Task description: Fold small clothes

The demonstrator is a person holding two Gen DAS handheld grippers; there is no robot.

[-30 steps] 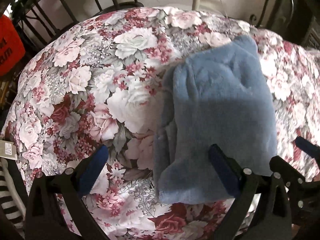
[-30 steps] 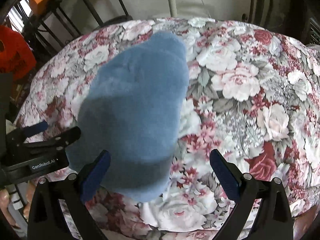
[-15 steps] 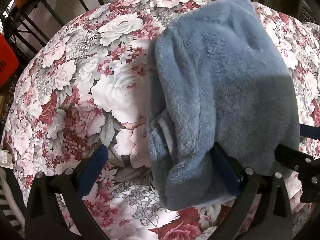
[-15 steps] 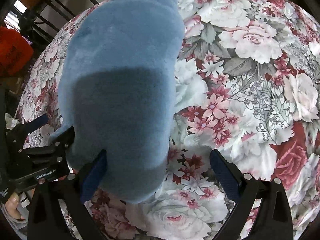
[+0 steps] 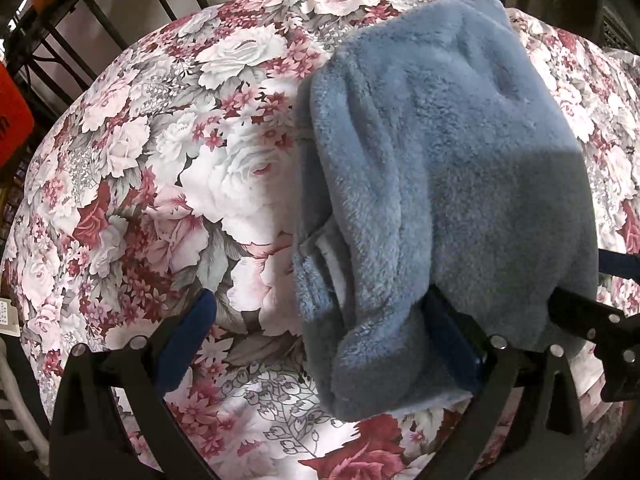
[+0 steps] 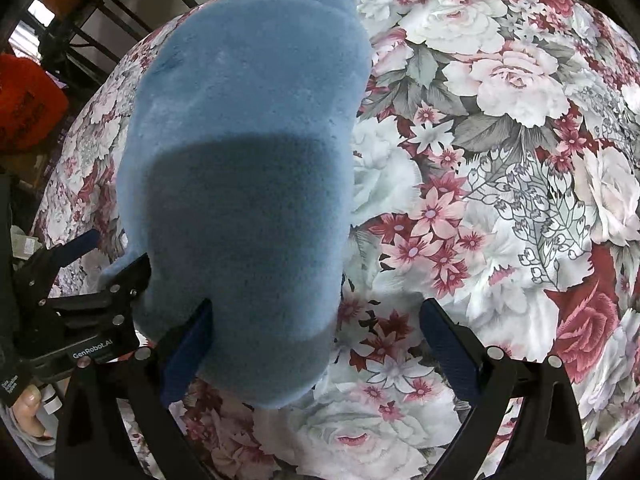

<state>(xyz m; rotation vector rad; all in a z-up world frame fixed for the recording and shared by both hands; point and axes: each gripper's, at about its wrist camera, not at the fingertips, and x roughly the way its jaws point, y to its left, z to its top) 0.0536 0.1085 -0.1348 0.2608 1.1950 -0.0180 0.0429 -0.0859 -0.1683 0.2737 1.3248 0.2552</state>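
1. At the far left of the left wrist view, dark metal bars and an orange object stand beyond the edge of the floral cloth. I cannot tell whether the cloth covers a table or a bed. No other garment shows on it.

2. The left tool is spread wide, its left pad over bare floral cloth. Its right pad touches the near hem of the blue fleece garment, tucked in against the fleece. The tool clamps nothing.

3. The garment lies on the cloth, right of centre in the left wrist view. It is already doubled lengthwise: the left edge shows stacked layers and a paler lining. So I judge at least one fold made.

4. In the right wrist view the same blue fleece garment runs away from the camera as a long, narrow, smooth-topped shape.

5. The right tool is equally wide open. Its left pad meets the near hem, and its right pad is over bare cloth. It holds nothing either.

6. Both tools sit at the near hem, one at each corner. This suggests the remaining step is a crosswise fold, carrying the near end to the far end. That fold is not yet begun, since neither tool has closed on the fabric.
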